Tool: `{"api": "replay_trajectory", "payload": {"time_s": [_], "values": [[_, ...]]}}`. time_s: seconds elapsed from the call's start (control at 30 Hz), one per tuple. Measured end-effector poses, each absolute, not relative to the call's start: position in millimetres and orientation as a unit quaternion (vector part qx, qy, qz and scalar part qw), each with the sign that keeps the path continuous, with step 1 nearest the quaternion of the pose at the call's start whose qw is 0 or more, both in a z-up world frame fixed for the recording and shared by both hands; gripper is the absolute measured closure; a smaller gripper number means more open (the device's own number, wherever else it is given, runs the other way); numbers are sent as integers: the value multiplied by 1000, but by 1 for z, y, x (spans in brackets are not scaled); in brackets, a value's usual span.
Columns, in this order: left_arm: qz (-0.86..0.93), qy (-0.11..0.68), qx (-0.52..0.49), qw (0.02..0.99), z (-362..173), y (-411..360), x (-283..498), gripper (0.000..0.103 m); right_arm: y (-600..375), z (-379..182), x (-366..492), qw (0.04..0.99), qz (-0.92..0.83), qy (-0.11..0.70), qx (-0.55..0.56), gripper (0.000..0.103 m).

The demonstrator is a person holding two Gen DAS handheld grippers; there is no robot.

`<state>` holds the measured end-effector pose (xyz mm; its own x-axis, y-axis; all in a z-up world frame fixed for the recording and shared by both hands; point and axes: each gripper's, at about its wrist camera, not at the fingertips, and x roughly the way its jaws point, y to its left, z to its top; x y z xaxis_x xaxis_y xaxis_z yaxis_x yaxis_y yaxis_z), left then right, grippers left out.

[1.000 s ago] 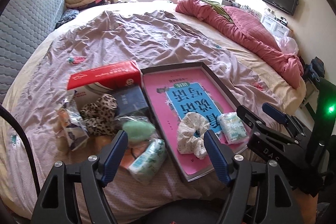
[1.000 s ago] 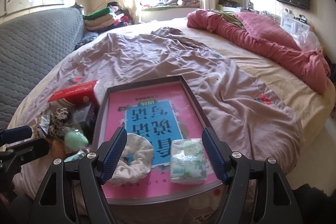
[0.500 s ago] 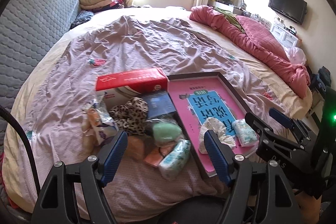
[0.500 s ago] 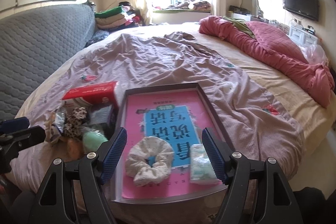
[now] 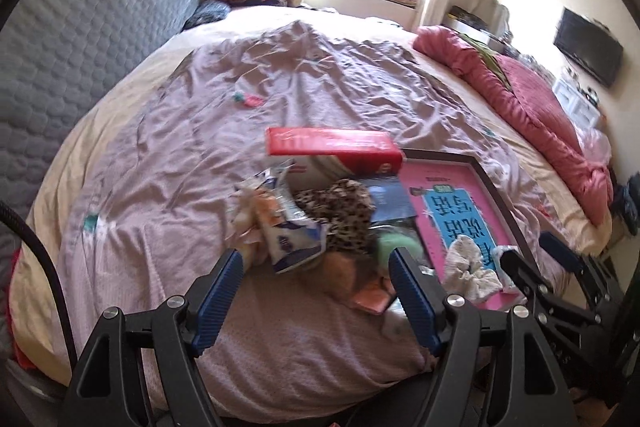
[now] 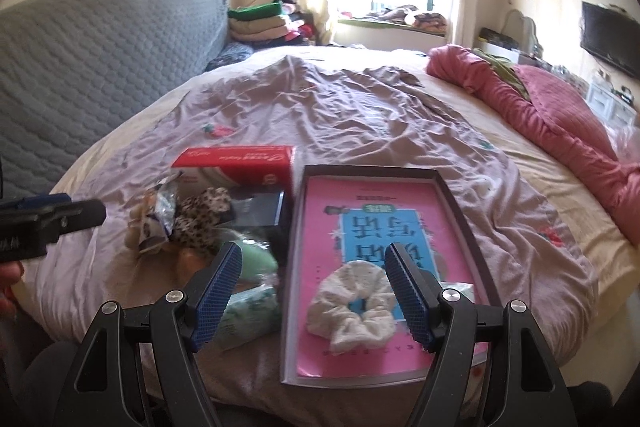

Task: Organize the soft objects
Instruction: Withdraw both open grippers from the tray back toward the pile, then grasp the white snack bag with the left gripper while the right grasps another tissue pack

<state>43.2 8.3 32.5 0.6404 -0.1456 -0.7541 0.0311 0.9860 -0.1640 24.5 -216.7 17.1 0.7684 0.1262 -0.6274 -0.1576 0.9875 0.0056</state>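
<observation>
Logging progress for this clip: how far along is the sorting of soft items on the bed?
Done: a white scrunchie and a tissue pack lie in the pink-lined tray. In hand: nothing; the left tongs and right tongs are open and empty. Left: the leopard scrunchie, green sponge, another tissue pack and crumpled wrappers sit piled beside the tray.

A white, ruffled fabric scrunchie (image 6: pixel 354 311) is laid flat in the shallow dark-rimmed tray with a pink printed base (image 6: pixel 460 215), at its near end. A leopard-print fabric scrunchie (image 6: pixel 200 217) and a pale green soft pad (image 6: pixel 256 259) are heaped just left of the tray.
</observation>
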Motion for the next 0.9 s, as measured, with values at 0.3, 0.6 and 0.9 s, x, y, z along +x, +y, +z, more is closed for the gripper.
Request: {"api": "replay_trajectory", "payload": {"time_s": [0.3,0.6,0.9], "values": [[-28,424,-82,902,21,37,44,28,-204,6,25,933,84,349,-42,28],[-28,436,-97,894,3,50,47,28,-191,-8,25,923,101,367,-57,28],[-36,448,-116,886,-17,59,54,28,-176,-33,29,904,114,407,-66,28]]}}
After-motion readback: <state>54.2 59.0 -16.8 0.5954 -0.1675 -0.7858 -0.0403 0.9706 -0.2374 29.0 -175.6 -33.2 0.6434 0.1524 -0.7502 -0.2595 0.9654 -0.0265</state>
